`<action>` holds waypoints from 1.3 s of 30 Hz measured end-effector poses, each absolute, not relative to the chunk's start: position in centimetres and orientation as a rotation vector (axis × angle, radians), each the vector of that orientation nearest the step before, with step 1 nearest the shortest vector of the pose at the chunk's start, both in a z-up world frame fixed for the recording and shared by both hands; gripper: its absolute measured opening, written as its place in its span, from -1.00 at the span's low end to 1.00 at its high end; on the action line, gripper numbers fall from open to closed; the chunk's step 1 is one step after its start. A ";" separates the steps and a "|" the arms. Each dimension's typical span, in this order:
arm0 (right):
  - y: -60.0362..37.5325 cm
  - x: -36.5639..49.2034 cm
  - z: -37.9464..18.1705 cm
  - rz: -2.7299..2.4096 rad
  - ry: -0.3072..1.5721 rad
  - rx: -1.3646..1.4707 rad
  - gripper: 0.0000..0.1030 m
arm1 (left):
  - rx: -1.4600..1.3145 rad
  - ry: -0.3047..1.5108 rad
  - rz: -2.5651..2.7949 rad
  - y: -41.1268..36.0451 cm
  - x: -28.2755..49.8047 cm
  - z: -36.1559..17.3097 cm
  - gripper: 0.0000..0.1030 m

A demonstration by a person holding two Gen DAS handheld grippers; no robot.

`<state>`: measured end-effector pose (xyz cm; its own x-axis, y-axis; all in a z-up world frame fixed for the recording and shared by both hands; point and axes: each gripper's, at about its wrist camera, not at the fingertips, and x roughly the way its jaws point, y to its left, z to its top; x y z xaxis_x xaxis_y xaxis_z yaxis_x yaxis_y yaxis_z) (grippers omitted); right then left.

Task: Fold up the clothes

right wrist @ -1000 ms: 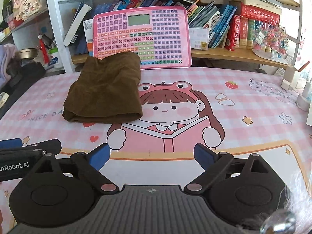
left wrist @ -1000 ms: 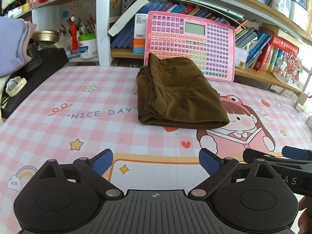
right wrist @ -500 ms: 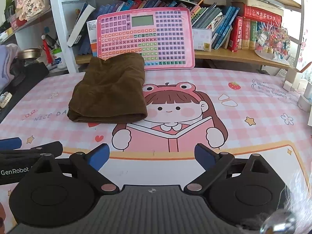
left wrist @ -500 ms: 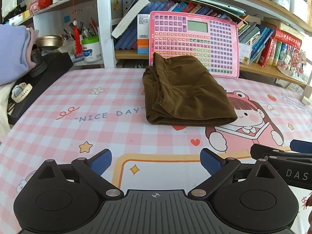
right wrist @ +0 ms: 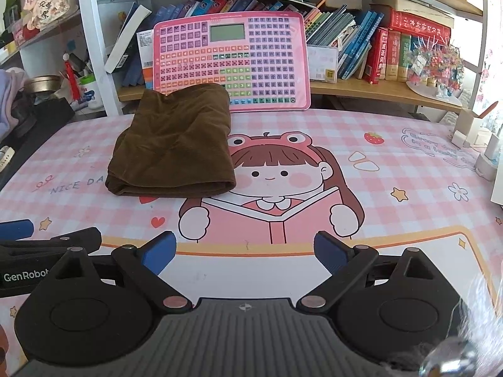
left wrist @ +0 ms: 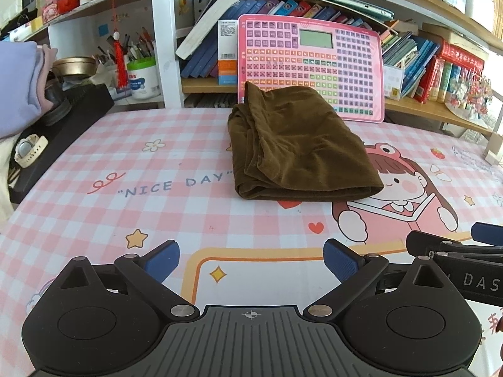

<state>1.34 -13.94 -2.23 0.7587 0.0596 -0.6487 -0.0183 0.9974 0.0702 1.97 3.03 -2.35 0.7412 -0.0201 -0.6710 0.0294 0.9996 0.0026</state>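
Pink checked mat [left wrist: 176,213] covers the desk below bookshelves [right wrist: 361,88].

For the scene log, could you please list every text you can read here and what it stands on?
"NICE DAY": table mat
"DAS", cut off: right gripper body
"GenRobot", cut off: left gripper body
Pink keypad board, book spines, mat's cursive line: too small or blurred.

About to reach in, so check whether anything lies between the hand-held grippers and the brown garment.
Nothing visible: only bare tablecloth lies between the open left hand-held gripper, the open right hand-held gripper and the folded brown garment.
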 end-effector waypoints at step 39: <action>-13.0 2.5 -2.7 0.046 0.741 0.069 0.87 | 0.039 0.754 -0.011 3.8 2.8 -2.4 0.93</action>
<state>2.49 -12.95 -2.68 0.7371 0.0661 -0.6725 -0.0171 0.9967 0.0792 2.79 3.85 -2.40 0.7286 0.0038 -0.6849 0.0243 0.9992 0.0314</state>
